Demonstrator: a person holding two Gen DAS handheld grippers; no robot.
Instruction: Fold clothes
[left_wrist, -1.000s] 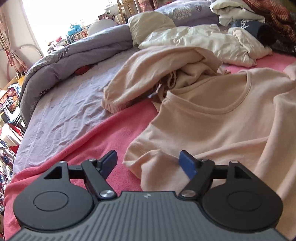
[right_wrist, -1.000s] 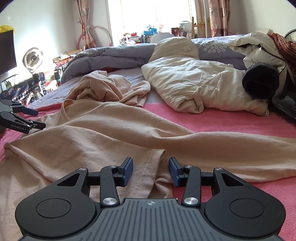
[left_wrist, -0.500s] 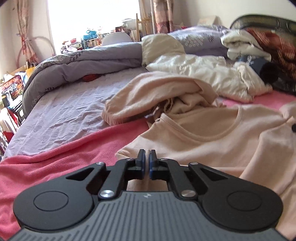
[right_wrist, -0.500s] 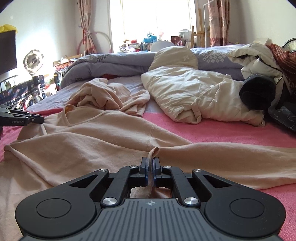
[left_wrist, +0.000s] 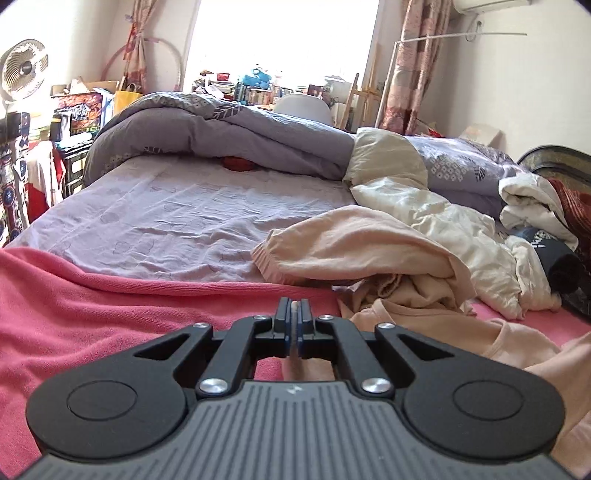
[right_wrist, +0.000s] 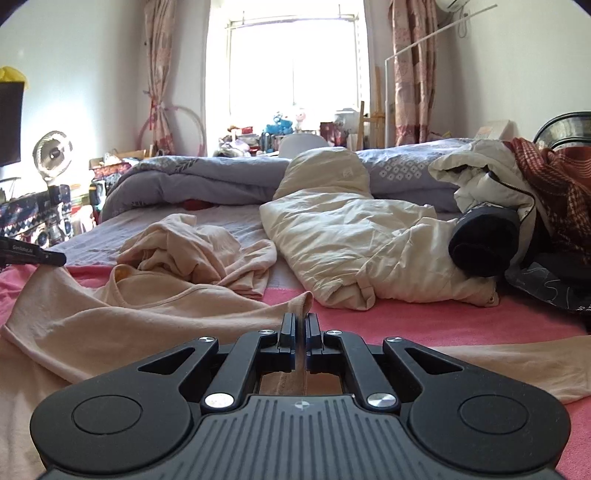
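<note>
A peach long-sleeved shirt (right_wrist: 110, 317) lies spread on the pink blanket (right_wrist: 406, 321), neckline toward the far side. My right gripper (right_wrist: 304, 319) is shut on a pinched fold of the shirt's fabric, lifted off the blanket. In the left wrist view my left gripper (left_wrist: 294, 308) is shut on an edge of the same shirt (left_wrist: 461, 332), a thin strip of cloth showing between its blue pads. The left gripper's tip (right_wrist: 44, 255) shows at the far left of the right wrist view, holding the shirt's raised left edge.
A second crumpled peach garment (right_wrist: 192, 251) lies just beyond the shirt. A cream duvet (right_wrist: 351, 243), a grey-purple quilt (left_wrist: 229, 136), a dark rolled item (right_wrist: 484, 243) and a plaid cloth (right_wrist: 554, 184) crowd the far side. Purple sheet (left_wrist: 166, 221) lies bare at left.
Both grippers went from open to shut on the shirt's fabric, then rose with it. The left one rolled level, and both views now tilt up toward the window.
</note>
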